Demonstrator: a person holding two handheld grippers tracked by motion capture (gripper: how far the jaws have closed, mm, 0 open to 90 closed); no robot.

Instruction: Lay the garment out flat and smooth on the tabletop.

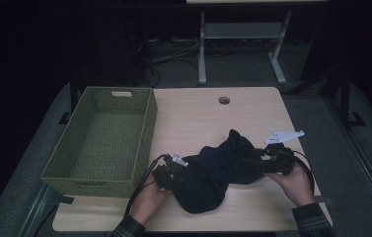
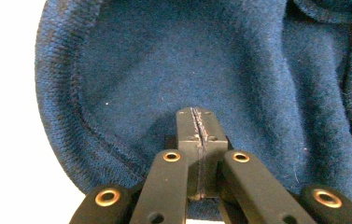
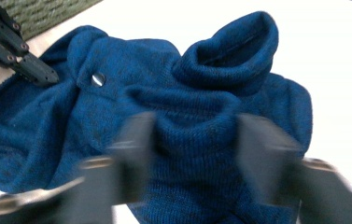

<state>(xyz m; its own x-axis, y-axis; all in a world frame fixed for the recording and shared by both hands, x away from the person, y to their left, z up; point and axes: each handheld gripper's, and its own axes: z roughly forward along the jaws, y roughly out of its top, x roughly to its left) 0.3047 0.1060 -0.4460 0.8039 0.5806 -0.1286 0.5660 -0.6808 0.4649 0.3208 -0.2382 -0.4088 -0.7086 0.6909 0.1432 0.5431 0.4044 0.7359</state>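
Observation:
A dark blue knit garment (image 1: 218,170) lies bunched on the front of the wooden table (image 1: 198,113). My left gripper (image 1: 172,174) is at its left edge, and in the left gripper view the left gripper (image 2: 197,114) is shut with the garment (image 2: 211,70) pinched between its jaws. My right gripper (image 1: 261,163) is at the garment's right side. In the right gripper view the right gripper (image 3: 194,135) is blurred, and its jaws stand apart on either side of a raised fold of the garment (image 3: 187,107). A small metal button (image 3: 98,79) shows on the cloth, near the left gripper (image 3: 19,60).
A green woven basket (image 1: 144,138) stands on the table's left side, close to the left hand. A round cable hole (image 1: 224,100) sits near the table's far edge. Beyond the table are a white desk frame (image 1: 202,49) and cables on the floor.

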